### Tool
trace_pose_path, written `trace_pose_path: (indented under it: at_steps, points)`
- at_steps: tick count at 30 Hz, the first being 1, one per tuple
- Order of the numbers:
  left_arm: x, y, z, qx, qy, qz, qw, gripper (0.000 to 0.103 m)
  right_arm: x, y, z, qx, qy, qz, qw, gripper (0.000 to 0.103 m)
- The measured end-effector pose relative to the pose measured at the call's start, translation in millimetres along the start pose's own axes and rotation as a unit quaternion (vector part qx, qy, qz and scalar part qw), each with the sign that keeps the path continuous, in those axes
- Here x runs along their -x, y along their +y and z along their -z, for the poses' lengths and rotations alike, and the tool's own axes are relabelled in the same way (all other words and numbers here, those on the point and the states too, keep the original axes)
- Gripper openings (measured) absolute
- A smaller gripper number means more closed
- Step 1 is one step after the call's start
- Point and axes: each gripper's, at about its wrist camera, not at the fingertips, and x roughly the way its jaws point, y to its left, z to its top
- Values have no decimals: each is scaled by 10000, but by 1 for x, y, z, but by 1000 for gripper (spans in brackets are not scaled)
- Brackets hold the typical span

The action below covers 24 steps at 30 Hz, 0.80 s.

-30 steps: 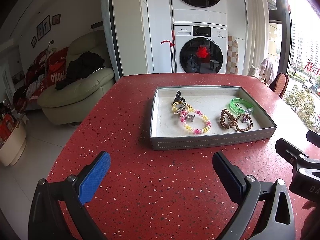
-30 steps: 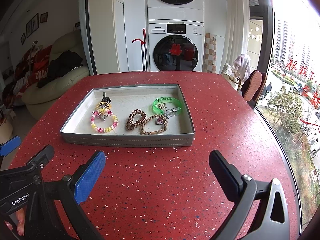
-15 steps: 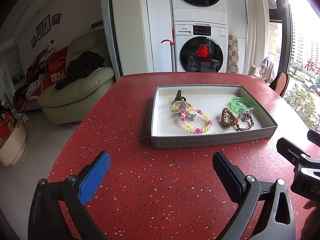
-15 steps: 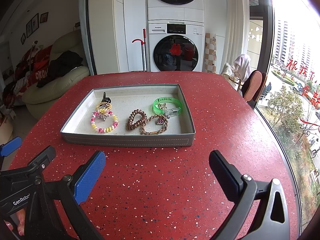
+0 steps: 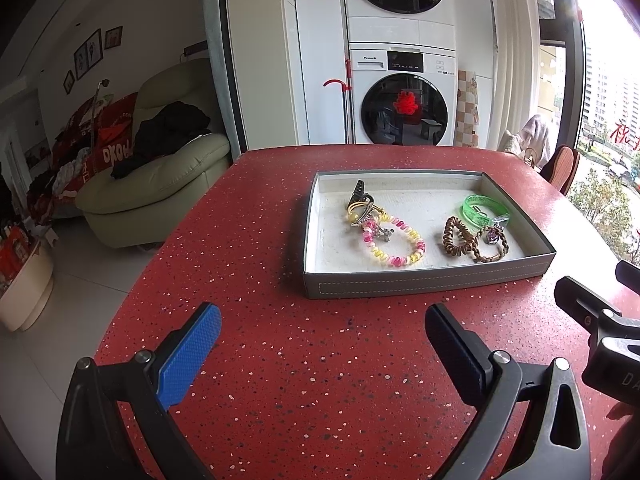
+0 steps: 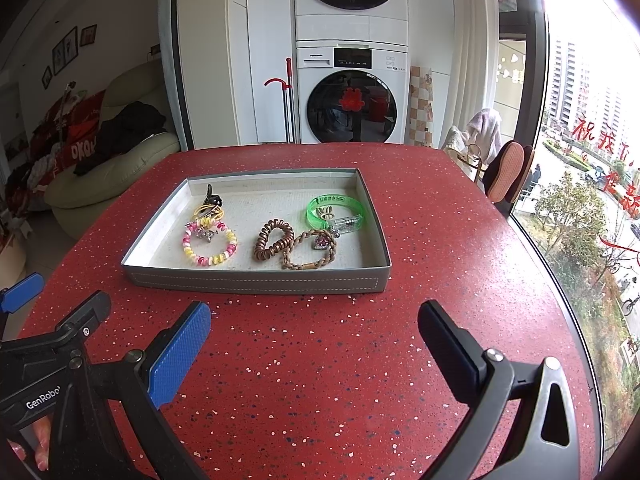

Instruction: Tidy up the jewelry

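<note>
A grey tray (image 5: 424,282) (image 6: 256,282) sits on the red speckled table. Inside it lie a pink-and-yellow bead bracelet (image 5: 394,246) (image 6: 210,242), a dark hair clip with yellow bands (image 5: 360,200) (image 6: 210,204), a brown coil hair tie (image 5: 458,236) (image 6: 272,240), a braided brown bracelet with a charm (image 5: 492,244) (image 6: 310,250) and a green wristband (image 5: 482,206) (image 6: 336,210). My left gripper (image 5: 322,336) (image 6: 24,312) hovers open in front of the tray's near left. My right gripper (image 6: 314,334) (image 5: 592,292) hovers open before the tray's near wall. Both hold nothing.
The red table (image 5: 280,360) (image 6: 440,240) ends at the left above a tiled floor and at the right by a window. A cream sofa (image 5: 160,184), stacked washing machines (image 6: 352,92) and a chair back (image 6: 508,168) stand beyond the far edge.
Both views have shifted only slightly; the tray looks marginally farther in the left wrist view. The jaws stay wide apart and the jewelry has not moved.
</note>
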Motion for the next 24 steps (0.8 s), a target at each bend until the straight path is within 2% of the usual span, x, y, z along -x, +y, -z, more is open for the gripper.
trace_pose_path:
  at_steps: [24]
  points:
    - [2, 3, -2, -5, 3, 15, 10000, 103, 0, 0, 0, 0, 3, -6, 10000, 103]
